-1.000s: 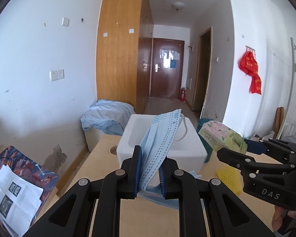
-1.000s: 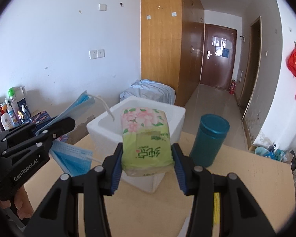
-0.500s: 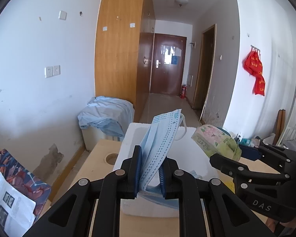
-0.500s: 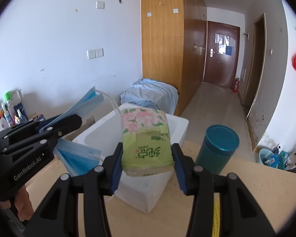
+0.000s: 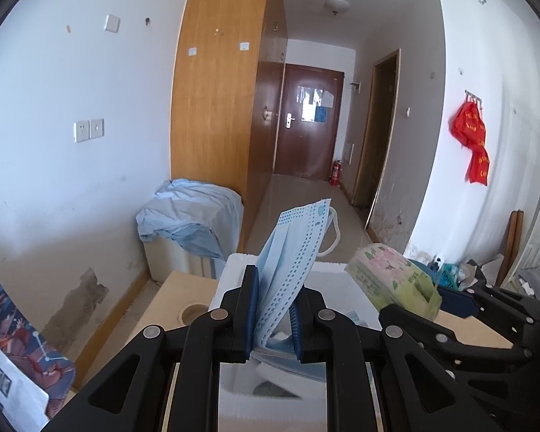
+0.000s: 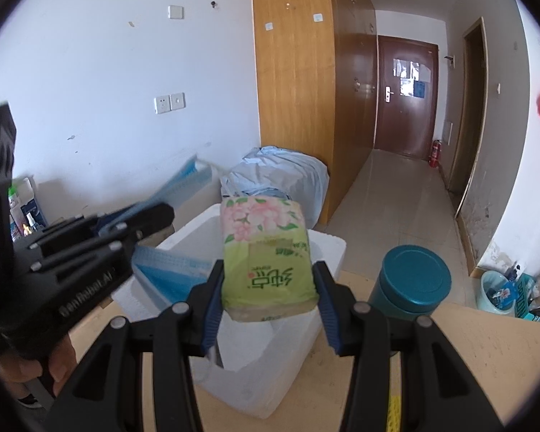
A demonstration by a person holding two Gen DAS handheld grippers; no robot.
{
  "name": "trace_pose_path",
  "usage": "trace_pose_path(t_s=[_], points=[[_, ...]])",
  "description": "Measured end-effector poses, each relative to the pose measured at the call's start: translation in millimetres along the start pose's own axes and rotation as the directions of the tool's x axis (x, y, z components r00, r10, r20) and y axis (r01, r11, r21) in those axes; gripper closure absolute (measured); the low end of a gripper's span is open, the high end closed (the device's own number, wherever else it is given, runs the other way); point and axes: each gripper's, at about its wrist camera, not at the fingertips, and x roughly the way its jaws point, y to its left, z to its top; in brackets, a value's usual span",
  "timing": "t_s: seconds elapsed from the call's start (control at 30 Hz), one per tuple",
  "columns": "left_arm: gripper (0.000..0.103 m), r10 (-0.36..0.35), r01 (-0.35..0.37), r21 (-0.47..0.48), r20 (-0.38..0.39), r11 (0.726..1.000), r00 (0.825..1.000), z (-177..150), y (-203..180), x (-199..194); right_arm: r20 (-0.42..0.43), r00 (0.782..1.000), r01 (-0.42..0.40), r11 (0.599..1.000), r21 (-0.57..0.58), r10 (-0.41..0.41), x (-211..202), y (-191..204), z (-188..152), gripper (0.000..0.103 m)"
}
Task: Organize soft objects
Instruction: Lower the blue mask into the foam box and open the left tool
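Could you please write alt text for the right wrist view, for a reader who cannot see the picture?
The right gripper holds a green tissue pack with pink flowers above a white foam box on a wooden table. At the left, the left gripper holds a blue face mask; a teal canister stands to the right.

Your way into the white foam box (image 6: 306, 248) is open from above. Blue masks (image 6: 169, 273) cover its left part, the teal canister (image 6: 410, 280) stands just right of it, and the table (image 6: 486, 327) beyond is bare.
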Motion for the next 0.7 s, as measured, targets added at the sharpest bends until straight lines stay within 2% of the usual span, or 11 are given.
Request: trace_pose_path(t_s=[0.23,0.37,0.43,0.57,0.7], points=[[0.086,0.041,-0.04,0.016,-0.051,0.999,0.998,-9.0,5.9,25.4,-0.014,1.0,0.006,1.0,0.013,-0.006,3.0,-3.9,0.0,0.051],[0.086,0.031,-0.031,0.0,-0.065,1.0,0.997,-11.6,10.7,29.7,-0.012,1.0,0.005,1.0,0.006,-0.005,3.2,-0.9,2.9,0.051],[0.082,0.029,-0.029,0.005,-0.059,1.0,0.998,-10.9,9.9,27.8,-0.013,1.0,0.004,1.0,0.007,-0.004,4.3,-1.7,4.0,0.051],[0.069,0.011,-0.01,0.017,-0.049,1.0,0.999,-10.8,5.3,21.6,-0.017,1.0,0.006,1.0,0.008,-0.006,6.0,-2.3,4.3,0.051],[0.047,0.012,-0.011,0.031,-0.032,0.999,0.999,-12.8,4.1,16.8,-0.024,1.0,0.004,1.0,0.002,-0.004,9.0,-1.2,5.3,0.051]])
